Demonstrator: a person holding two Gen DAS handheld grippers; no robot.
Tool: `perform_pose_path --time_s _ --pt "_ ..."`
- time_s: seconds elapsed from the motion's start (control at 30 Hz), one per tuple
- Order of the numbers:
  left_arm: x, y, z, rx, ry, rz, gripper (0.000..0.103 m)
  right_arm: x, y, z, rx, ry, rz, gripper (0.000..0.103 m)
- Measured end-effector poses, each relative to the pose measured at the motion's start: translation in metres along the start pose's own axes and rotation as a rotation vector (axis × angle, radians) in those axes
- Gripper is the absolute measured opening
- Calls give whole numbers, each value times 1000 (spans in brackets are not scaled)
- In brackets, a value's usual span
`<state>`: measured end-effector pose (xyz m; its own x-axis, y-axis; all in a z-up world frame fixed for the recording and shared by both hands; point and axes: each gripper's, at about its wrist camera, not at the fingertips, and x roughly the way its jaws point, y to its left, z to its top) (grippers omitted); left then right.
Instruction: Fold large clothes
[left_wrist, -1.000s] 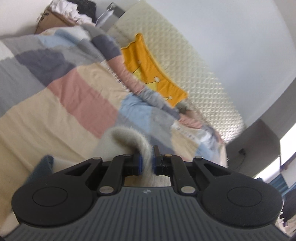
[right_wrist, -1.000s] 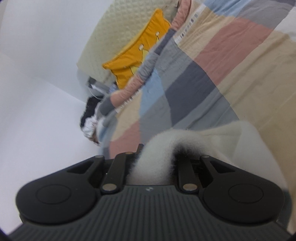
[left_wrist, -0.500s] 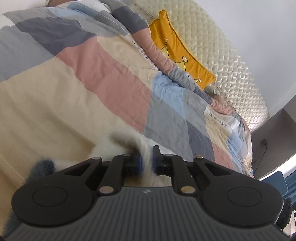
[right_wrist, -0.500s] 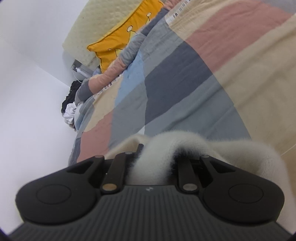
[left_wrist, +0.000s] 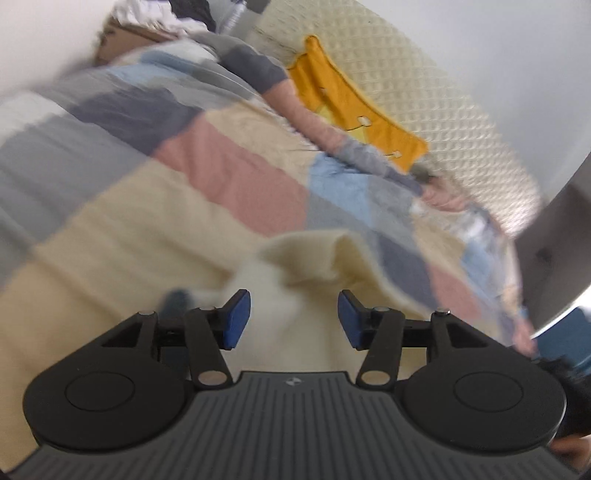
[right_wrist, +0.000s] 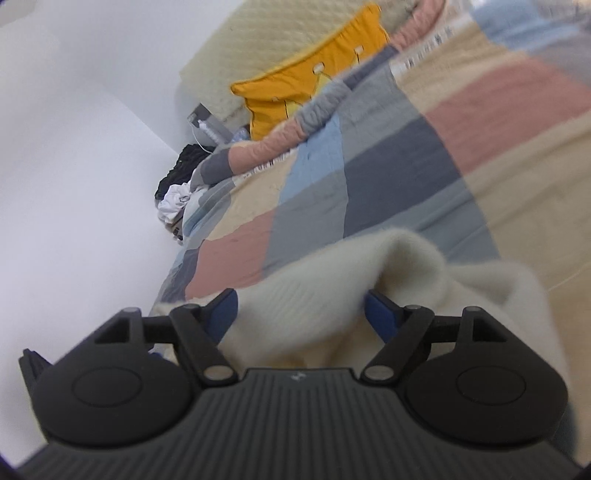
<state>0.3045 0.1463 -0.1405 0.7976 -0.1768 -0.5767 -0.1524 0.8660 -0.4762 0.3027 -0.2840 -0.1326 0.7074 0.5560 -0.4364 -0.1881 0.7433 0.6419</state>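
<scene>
A cream fluffy garment (left_wrist: 314, 251) lies bunched on the patchwork quilt (left_wrist: 147, 229). In the left wrist view my left gripper (left_wrist: 293, 319) has its jaws opening, blue pads standing apart. A white fold of the garment sits loose between them, touching neither pad. In the right wrist view the same cream garment (right_wrist: 369, 266) bulges up between the spreading jaws of my right gripper (right_wrist: 301, 310). The cloth fills much of the gap, but the pads no longer pinch it. A small dark blue-grey patch (left_wrist: 177, 299) shows beside the left pad.
The bed's quilt (right_wrist: 388, 173) stretches ahead to a rolled edge, a yellow pillow (left_wrist: 351, 107) and a quilted cream headboard (left_wrist: 424, 92). A heap of dark and white clothes (right_wrist: 177, 184) sits by the white wall. A dark cabinet (left_wrist: 554, 229) stands at the right.
Both grippers were shut on bunched cream cloth; now both have sprung apart and the cloth lies loose between the pads. Both views have swung, and the picture is motion-blurred.
</scene>
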Motion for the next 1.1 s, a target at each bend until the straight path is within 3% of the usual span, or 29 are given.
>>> perform_pose_path --time_s 0.07,0.23,0.3,0.47,0.67,0.8,0.87,0.93,1.0,1.1 --pt "-3 -2 -5 39 19 46 58 -11 3 -3 -26 -14 -49 78" --pt "0 -19 -16 135 26 69 58 -19 5 -8 -169 -32 -223 77" --pt "6 -25 -22 179 20 106 58 -17 6 -10 -211 -34 -286 70" --pt "22 -29 -29 243 34 192 58 -7 9 -16 -297 13 -324 68" --pt "41 -26 -17 229 34 198 58 28 21 -31 -491 111 -430 69" --pt "62 -25 -8 238 60 212 58 44 24 -33 -556 119 -480 66" --pt "71 -24 -8 241 74 213 55 47 18 -28 -532 121 -486 48" --pt "76 -23 -8 243 88 201 41 50 11 -25 -504 114 -507 36" --pt "75 -24 -8 245 82 194 28 48 7 -21 -479 98 -500 28" --pt "66 -23 -5 232 52 169 18 38 7 -16 -458 31 -498 19"
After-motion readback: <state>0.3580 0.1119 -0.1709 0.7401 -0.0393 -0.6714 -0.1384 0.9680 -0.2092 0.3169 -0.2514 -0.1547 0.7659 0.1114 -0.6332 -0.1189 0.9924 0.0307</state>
